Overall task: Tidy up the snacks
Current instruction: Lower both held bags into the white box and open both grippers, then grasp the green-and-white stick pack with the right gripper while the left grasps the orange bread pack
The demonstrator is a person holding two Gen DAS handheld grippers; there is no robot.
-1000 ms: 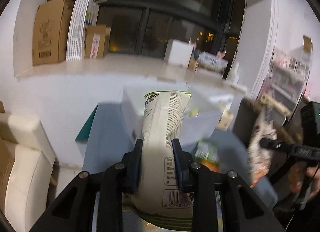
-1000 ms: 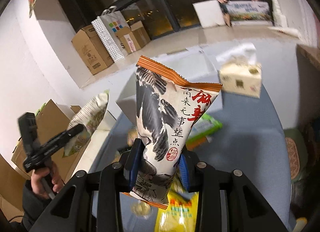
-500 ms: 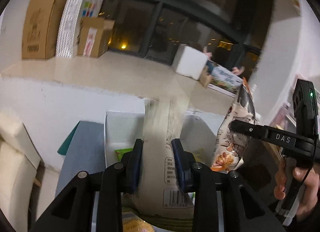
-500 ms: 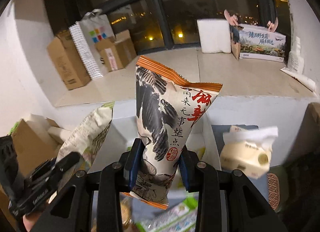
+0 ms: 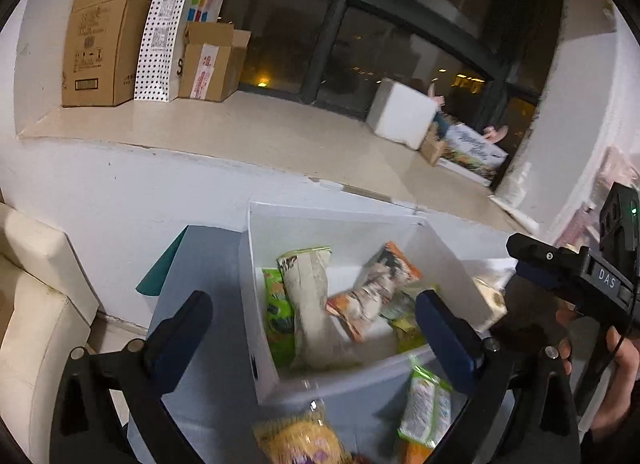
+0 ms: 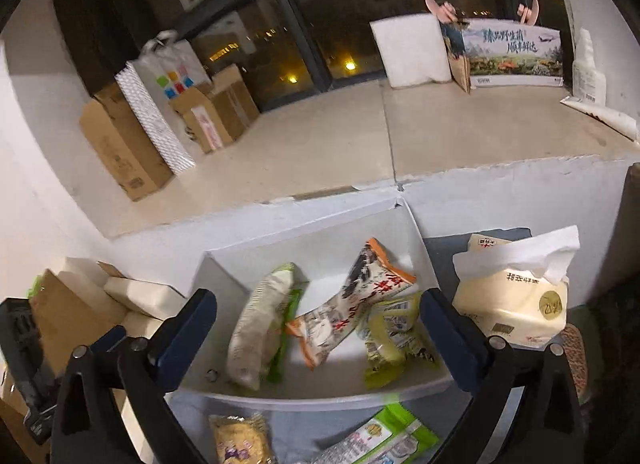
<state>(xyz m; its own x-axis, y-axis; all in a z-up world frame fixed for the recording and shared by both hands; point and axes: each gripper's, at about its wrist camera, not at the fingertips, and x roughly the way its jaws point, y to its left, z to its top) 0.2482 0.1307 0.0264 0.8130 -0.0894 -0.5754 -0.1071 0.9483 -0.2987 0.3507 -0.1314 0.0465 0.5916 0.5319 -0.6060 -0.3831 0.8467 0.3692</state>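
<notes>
A white open box (image 5: 256, 264) (image 6: 420, 240) sits on the blue-grey table. Inside lie a pale green-edged snack bag (image 5: 310, 304) (image 6: 256, 328), an orange-edged bag with black brush art (image 5: 376, 288) (image 6: 352, 308), a green packet (image 5: 276, 312) and a yellow-green packet (image 6: 390, 338). My left gripper (image 5: 312, 316) is open and empty above the box's near side. My right gripper (image 6: 316, 316) is open and empty above the box too; it also shows in the left wrist view (image 5: 560, 268) at the right.
On the table in front of the box lie a yellow bag (image 5: 296, 438) (image 6: 240, 438) and a green-white packet (image 5: 424, 408) (image 6: 376, 440). A tissue pack (image 6: 516, 292) stands right of the box. A cream sofa (image 5: 36, 304) is at left. Cardboard boxes (image 5: 100, 31) stand on the window ledge.
Both grippers opened and let go of their bags. The pale bag and the orange-edged bag now lie in the white box. Both grippers tilted down toward the box.
</notes>
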